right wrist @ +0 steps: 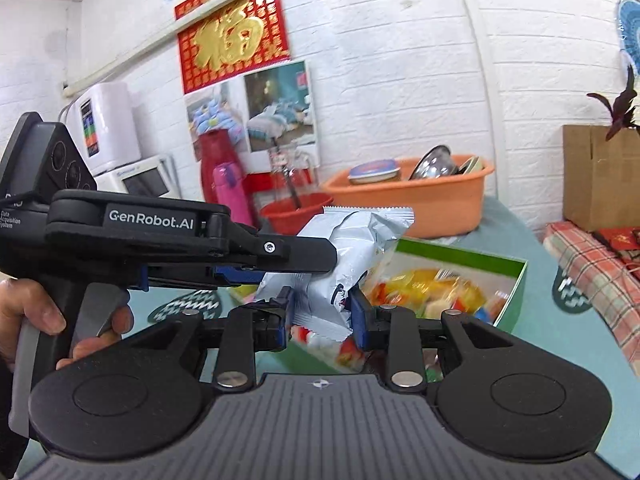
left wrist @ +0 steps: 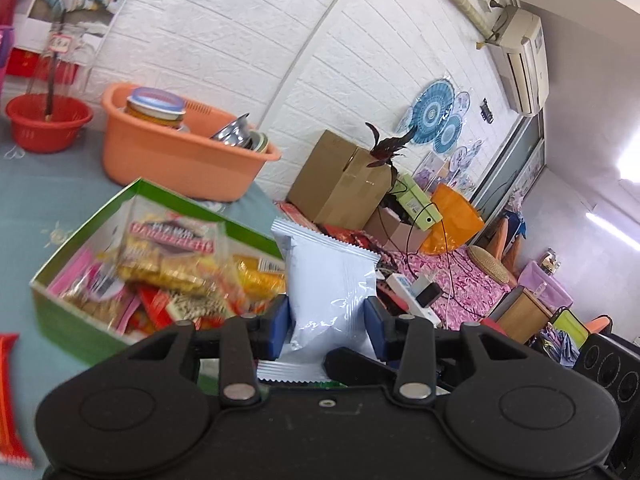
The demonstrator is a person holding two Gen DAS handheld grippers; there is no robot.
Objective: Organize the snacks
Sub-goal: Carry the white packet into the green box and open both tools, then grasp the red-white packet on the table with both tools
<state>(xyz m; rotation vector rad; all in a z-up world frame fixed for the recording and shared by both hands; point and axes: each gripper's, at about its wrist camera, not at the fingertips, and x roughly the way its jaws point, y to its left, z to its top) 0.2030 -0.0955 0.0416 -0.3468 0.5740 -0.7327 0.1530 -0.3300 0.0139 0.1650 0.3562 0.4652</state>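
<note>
1. While I am watching through the left wrist camera, my left gripper (left wrist: 326, 328) is pinching a silver-white snack packet (left wrist: 326, 280) between its blue pads at a narrow setting, with the packet standing up ahead of the jaws and its crimped top edge leaning left.
2. I am judging that this packet belongs in the green box (left wrist: 80, 320), which is sitting just left of and below the left gripper, already crowded with yellow and red snacks (left wrist: 172, 264).
3. To do this well, I am planning to keep the squeeze light, since the puffed foil is creasing at the pads, and to carry it over the near wall before lowering.
4. A red packet (left wrist: 10, 396) is lying on the table at the far left, outside the box.
5. Switching to the right wrist camera, my right gripper (right wrist: 322, 312) is clamping a second silver packet (right wrist: 320, 300) by its lower part.
6. The left gripper (right wrist: 334, 258) is reaching in from the left just above, its own packet touching or overlapping mine; I cannot tell which.
7. The green box (right wrist: 510, 300) is lying just ahead and right of the right gripper, so I am favouring releasing one hand at a time.
</note>
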